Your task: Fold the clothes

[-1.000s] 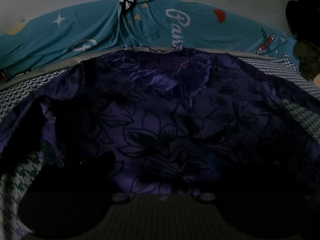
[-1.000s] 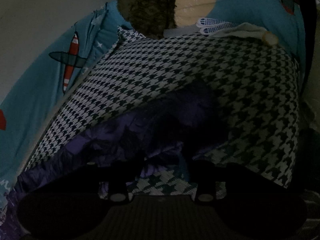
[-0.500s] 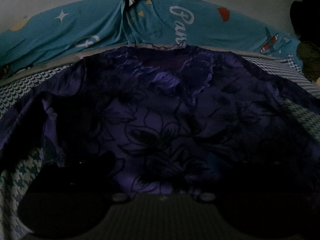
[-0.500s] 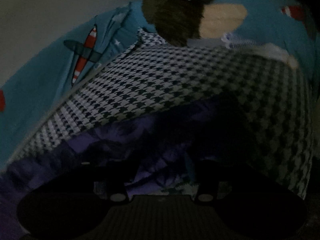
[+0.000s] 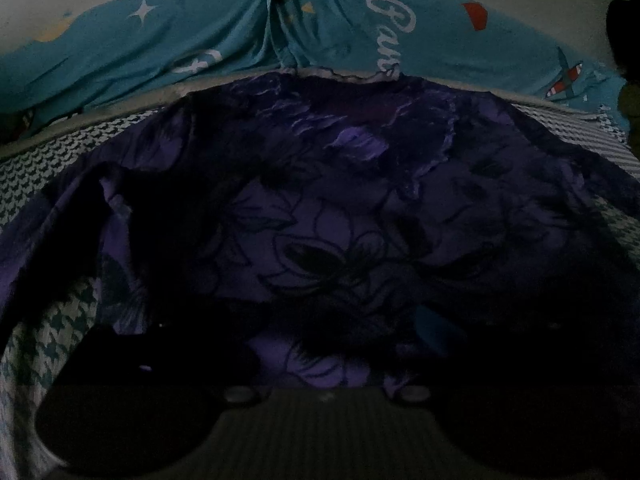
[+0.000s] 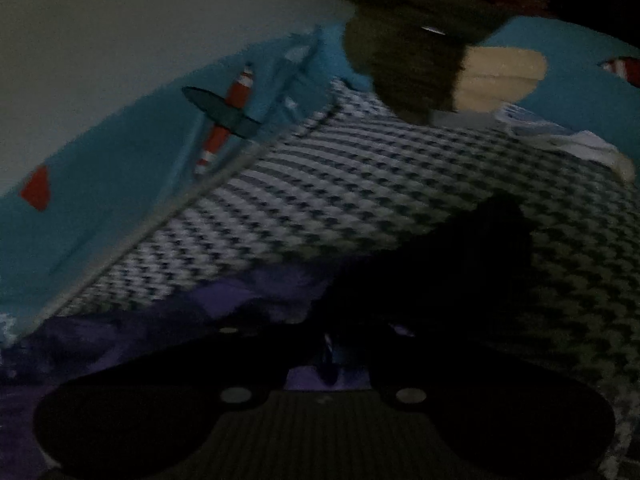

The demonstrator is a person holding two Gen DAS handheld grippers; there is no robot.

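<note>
Spreading across the houndstooth bedcover, the purple floral garment lies front-up with its ruffled neckline toward the teal printed sheet at the far edge. On the left side, one sleeve is bunched and turned in on itself, so the garment is not yet flat there. The left gripper sits low over the near hem, much as it did a second ago; its fingers are lost in shadow, and I cannot tell whether they are spread or pinching cloth.

Toward the right, things have changed. The right gripper had its jaws apart a moment ago, with purple fabric and a patch of bedcover showing between them. Now they are pressed nearly together, and a thin fold of purple cloth appears caught between them, though the frame is dim and smeared. The right wrist view has also swung and tilted, sliding the airplane print and the dark plush toy toward the right.

That closing reads as the grab on the garment's right edge or sleeve. A likely next step is carrying that side inward over the body, while watching that the thin pinch does not slip.
</note>
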